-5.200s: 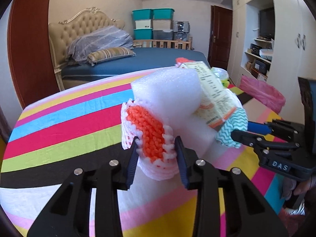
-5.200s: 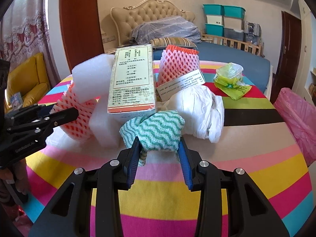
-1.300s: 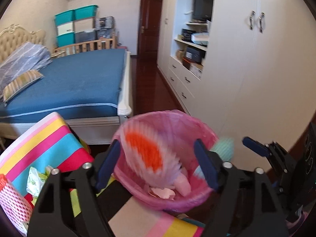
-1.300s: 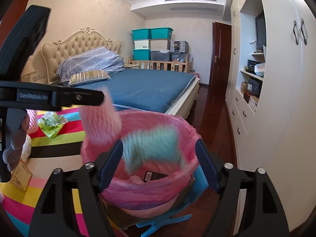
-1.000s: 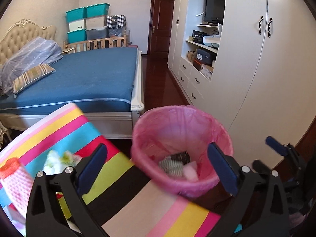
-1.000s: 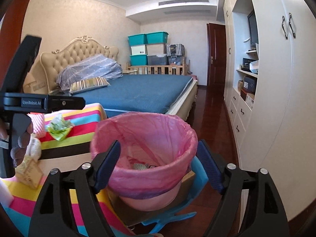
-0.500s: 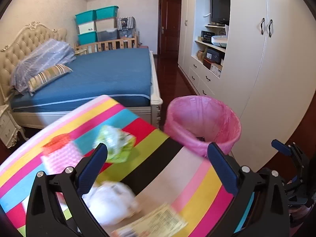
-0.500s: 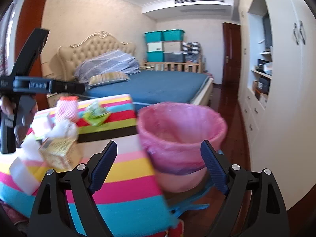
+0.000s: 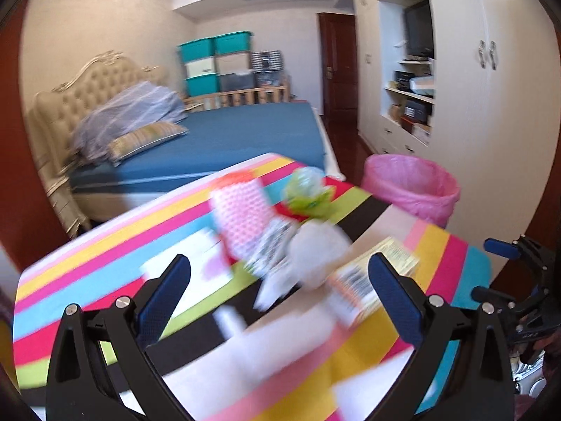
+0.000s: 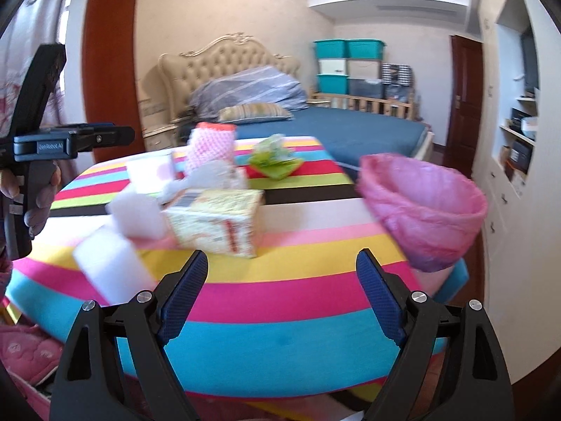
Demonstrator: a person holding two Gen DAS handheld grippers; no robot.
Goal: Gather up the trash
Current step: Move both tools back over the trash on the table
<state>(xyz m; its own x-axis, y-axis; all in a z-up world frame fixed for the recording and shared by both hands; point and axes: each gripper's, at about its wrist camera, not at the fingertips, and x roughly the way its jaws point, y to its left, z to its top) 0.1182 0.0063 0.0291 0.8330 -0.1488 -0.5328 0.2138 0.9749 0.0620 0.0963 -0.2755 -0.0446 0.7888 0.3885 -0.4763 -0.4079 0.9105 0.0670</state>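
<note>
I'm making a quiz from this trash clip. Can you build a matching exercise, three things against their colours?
Things:
1. bin liner
2. foam net sleeve
3. crumpled wrapper

Colours:
A. green
B. pink all over
C. pinkish mesh with an orange top

Pairs: 1-B, 2-C, 3-A

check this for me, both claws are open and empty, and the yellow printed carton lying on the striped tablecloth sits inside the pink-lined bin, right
Not quite. The yellow printed carton lies on the striped tablecloth, not inside the pink-lined bin, which stands beside the table's edge. The right wrist view shows this. The rest holds: the left claw and the right claw are both open and empty.
</note>
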